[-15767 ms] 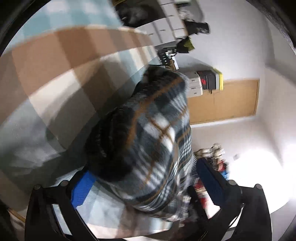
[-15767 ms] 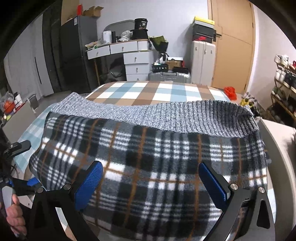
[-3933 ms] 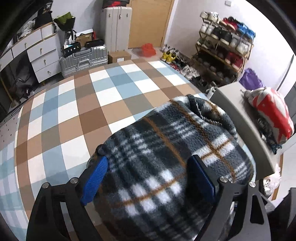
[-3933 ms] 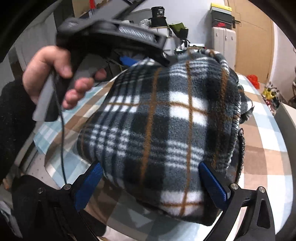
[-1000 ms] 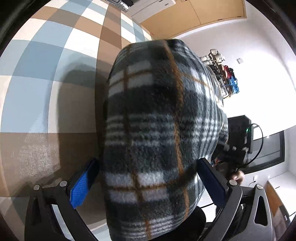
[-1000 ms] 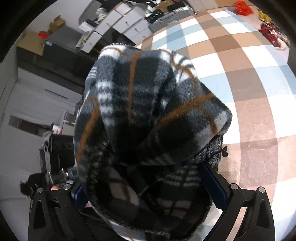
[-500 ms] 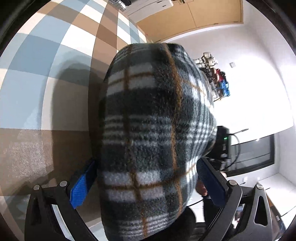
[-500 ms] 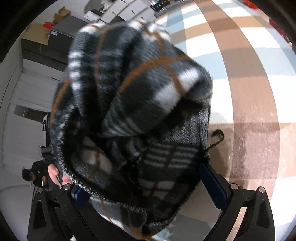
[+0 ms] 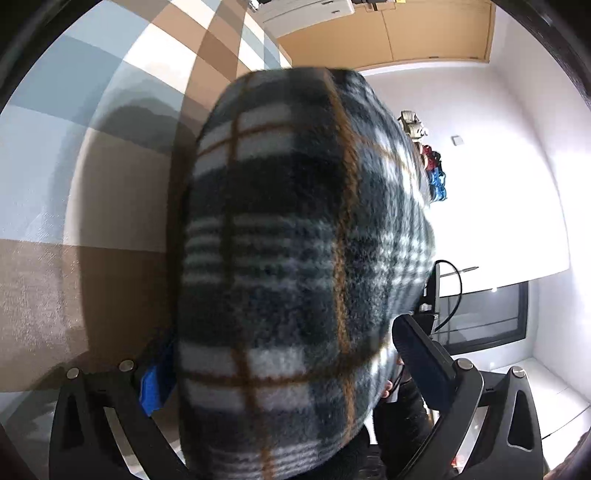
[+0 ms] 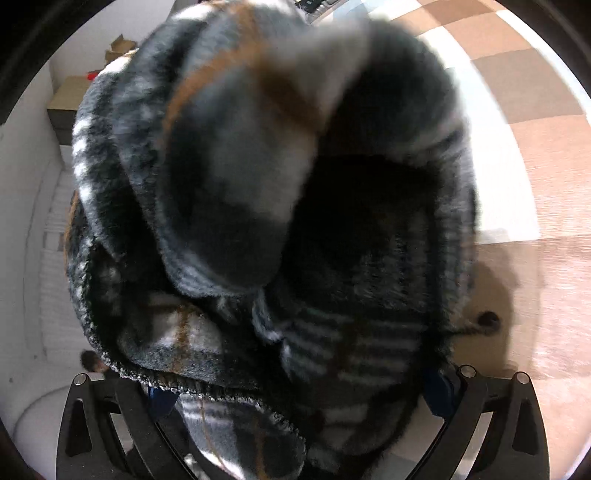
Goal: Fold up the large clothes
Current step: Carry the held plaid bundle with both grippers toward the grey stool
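1. Where the left wrist view begins at its left edge, a checked cover (image 9: 110, 177) of blue, tan and white squares fills the frame, with a dark shadow lying on it beside the garment.
2. Centre of that view: the plaid fleece garment (image 9: 295, 258), bundled thick, stands between the fingers of the left gripper (image 9: 284, 365). Its jaws are set wide, the blue pad (image 9: 153, 386) against the cloth on one side and the dark pad (image 9: 421, 358) at the other side of the bundle; both press the fleece, so it is held.
3. Right of that: a pale wall, a wooden door (image 9: 388, 33) at the top, and a dark window (image 9: 487, 317) lower down.
4. In the right wrist view, a white wall and cardboard boxes (image 10: 66, 99) sit at the left.
5. Centre: the same garment, folds blurred and close to the lens, fills the right gripper (image 10: 295, 391); jaws wide, clamped around the bunched cloth.
6. Right: the checked cover in brown and white, with a dark cord end (image 10: 487, 319) hanging over it.
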`<state>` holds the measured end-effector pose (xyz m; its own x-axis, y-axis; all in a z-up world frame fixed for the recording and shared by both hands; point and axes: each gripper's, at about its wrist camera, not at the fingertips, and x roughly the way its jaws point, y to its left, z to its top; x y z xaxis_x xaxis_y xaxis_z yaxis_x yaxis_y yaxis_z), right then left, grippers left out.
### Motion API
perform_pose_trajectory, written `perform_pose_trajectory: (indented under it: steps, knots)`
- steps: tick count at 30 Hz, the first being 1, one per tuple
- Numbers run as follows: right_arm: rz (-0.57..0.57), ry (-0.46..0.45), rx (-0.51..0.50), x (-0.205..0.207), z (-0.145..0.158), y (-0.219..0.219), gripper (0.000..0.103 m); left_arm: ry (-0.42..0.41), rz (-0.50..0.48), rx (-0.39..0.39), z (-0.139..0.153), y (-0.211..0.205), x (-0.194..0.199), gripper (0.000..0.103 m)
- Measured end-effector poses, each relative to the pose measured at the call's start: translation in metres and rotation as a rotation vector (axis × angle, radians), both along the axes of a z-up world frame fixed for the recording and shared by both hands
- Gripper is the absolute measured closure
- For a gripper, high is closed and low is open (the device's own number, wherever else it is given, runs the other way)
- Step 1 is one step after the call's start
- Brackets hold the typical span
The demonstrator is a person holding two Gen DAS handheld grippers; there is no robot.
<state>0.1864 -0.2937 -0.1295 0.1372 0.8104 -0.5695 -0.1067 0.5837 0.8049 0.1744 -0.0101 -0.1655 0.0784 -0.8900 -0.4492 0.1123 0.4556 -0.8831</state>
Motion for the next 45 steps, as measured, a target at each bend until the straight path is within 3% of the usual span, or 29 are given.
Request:
perform_pose_trajectory:
  steps: [6,9,17,22,25,29,31,33,35,40,45]
  knots:
    - [-0.013,-0.062,0.078,-0.001,-0.003,0.002,0.001,0.004,-0.004,-0.012,0.005,-0.002,-0.004,0.002]
    - [-0.031,-0.053,0.185,-0.004,-0.011,-0.007,0.011,-0.001,-0.002,-0.015,0.009,-0.005,-0.005,0.002]
    - [-0.013,-0.077,0.302,-0.022,-0.019,-0.022,0.013,-0.040,-0.012,-0.025,0.027,-0.002,-0.022,0.002]
    - [-0.039,-0.140,0.303,-0.027,-0.020,-0.036,0.016,-0.070,-0.021,-0.027,0.035,-0.006,-0.039,0.002]
    - [-0.020,-0.159,0.232,-0.030,-0.018,-0.038,0.018,-0.069,-0.032,0.021,0.032,-0.018,-0.045,0.002]
    - [-0.025,-0.086,0.213,-0.024,-0.029,-0.052,0.020,-0.006,-0.019,0.021,0.015,-0.010,-0.042,0.002]
    - [-0.037,-0.061,0.228,-0.019,-0.031,-0.061,0.016,0.000,0.015,-0.007,0.015,0.001,-0.040,0.002]
    - [-0.062,-0.041,0.244,-0.017,-0.035,-0.068,0.004,-0.010,0.044,-0.015,0.017,0.008,-0.040,0.002]
    - [-0.088,-0.030,0.258,-0.025,-0.039,-0.067,0.000,-0.016,0.054,-0.014,0.016,0.011,-0.038,0.002]
    - [-0.099,-0.027,0.222,-0.019,-0.034,-0.052,0.000,-0.003,0.040,0.007,0.010,0.005,-0.029,0.002]
    - [0.006,0.002,0.201,-0.014,-0.037,-0.033,0.000,-0.003,0.018,-0.012,0.013,-0.006,-0.025,0.002]
